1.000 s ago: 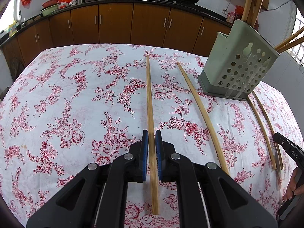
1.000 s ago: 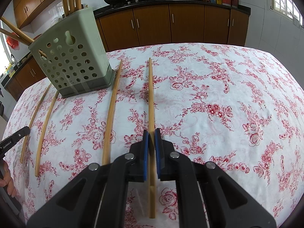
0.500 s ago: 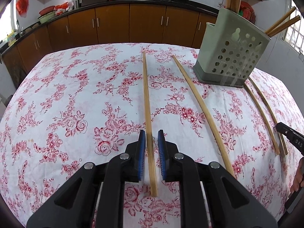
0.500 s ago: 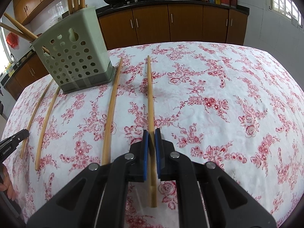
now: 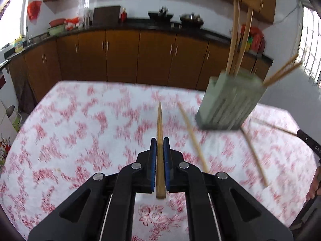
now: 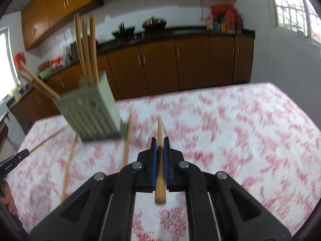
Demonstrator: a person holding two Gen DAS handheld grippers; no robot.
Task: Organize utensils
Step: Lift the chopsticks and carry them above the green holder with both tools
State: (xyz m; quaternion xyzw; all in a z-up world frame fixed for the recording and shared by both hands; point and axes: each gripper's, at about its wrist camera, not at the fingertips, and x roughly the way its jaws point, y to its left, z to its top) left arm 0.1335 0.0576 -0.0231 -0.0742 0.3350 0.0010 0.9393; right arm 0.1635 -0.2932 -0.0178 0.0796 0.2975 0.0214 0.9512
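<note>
My left gripper [image 5: 159, 143] is shut on a wooden chopstick [image 5: 159, 124] and holds it lifted, tip pointing forward over the floral tablecloth. My right gripper [image 6: 159, 143] is shut on another wooden chopstick [image 6: 159, 130], also lifted. The green perforated utensil holder [image 5: 228, 102] stands at the right in the left wrist view and at the left in the right wrist view [image 6: 90, 110], with several chopsticks standing in it. More chopsticks lie on the cloth, one [image 5: 192, 136] beside the holder and one [image 6: 126, 142] left of my right gripper. Both views are motion-blurred.
The table with the red-flowered cloth [image 5: 80, 130] fills the foreground. Brown kitchen cabinets [image 5: 124, 56] and a counter with pots run behind it. The other gripper's tip [image 5: 309, 142] shows at the right edge, and at the left edge in the right wrist view [image 6: 14, 160].
Both grippers have lifted and tilted upward with their chopsticks off the cloth. The left gripper has closed fully on its chopstick. The views now show more of the kitchen.
</note>
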